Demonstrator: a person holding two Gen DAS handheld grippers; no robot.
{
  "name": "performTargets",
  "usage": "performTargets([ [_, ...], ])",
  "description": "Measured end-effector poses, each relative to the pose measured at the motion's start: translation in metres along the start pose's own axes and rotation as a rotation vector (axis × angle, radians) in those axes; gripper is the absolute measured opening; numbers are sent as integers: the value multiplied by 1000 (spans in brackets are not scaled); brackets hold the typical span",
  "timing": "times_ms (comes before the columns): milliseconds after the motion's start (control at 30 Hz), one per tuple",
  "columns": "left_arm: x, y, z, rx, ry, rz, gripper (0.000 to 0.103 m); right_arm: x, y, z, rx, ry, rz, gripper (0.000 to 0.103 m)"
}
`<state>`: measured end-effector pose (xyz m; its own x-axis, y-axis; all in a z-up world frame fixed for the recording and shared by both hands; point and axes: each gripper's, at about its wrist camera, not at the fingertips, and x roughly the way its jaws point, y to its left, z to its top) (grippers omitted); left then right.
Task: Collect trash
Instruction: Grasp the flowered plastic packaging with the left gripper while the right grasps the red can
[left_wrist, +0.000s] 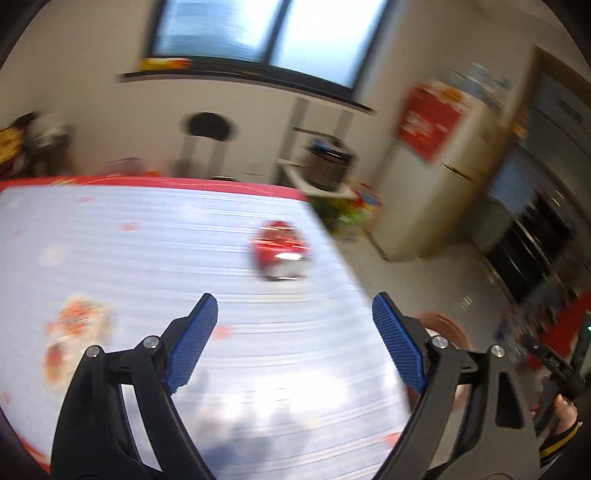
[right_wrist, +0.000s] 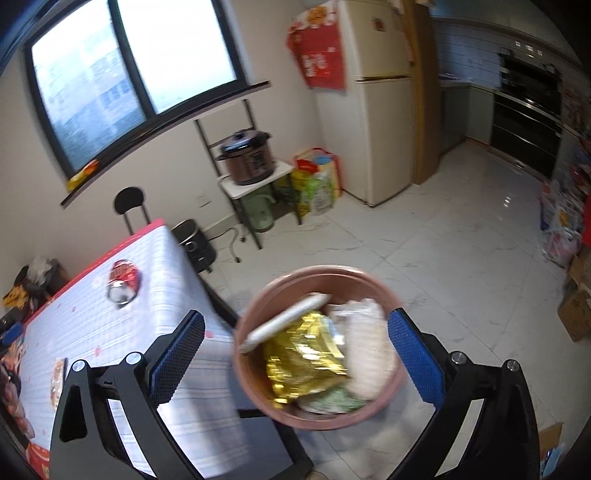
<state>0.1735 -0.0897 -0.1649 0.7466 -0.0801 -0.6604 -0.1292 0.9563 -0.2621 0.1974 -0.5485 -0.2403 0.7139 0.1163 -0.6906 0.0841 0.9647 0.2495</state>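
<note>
A crushed red can (left_wrist: 280, 251) lies on the white striped tablecloth (left_wrist: 147, 258) near the table's right edge; it also shows in the right wrist view (right_wrist: 123, 282). My left gripper (left_wrist: 295, 317) is open and empty above the table, short of the can. My right gripper (right_wrist: 295, 332) is open and empty above a pink trash bin (right_wrist: 255, 302) on the floor beside the table. The bin holds a gold foil wrapper (right_wrist: 306, 358), white paper (right_wrist: 365, 339) and a rolled white piece (right_wrist: 284, 325). The bin's rim (left_wrist: 443, 321) peeks out behind my left gripper's right finger.
A red-printed wrapper (left_wrist: 74, 332) lies on the table's left side. Past the table stand a black chair (right_wrist: 129, 203), a rack with a rice cooker (right_wrist: 247, 155), bags (right_wrist: 317, 181) and a fridge (right_wrist: 384, 110). Cardboard boxes (right_wrist: 576, 314) line the right wall.
</note>
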Motion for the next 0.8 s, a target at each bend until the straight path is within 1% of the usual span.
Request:
performTargets([
  [100,-32,62,0,-80,-31,98,85,8,38,0,-41,13,38,98],
  [167,-48,89,-4,-114,-40,145,85,13,65,-1,-72,25,62,98],
  [200,-59,110,-6,-139,-47,183,85,16,80,-2,-89,33,75,98],
  [333,-92,166,-20,-209,-61,266,85,24,133,-9,-148,60,121,98],
  [467,-113,206,-34,-253,-63,328,85,30,188,-17,-219,88,169,98],
  [600,-118,234,-45,-263,-47,355,85,32,239,-29,-289,112,205,98],
  [700,-114,244,-54,-264,-25,347,85,33,269,-37,-337,130,219,98],
  [767,-108,246,-60,-245,-2,338,85,35,289,-42,-368,142,221,98],
  [800,-99,243,-62,-218,16,331,85,35,296,-45,-377,147,220,98],
])
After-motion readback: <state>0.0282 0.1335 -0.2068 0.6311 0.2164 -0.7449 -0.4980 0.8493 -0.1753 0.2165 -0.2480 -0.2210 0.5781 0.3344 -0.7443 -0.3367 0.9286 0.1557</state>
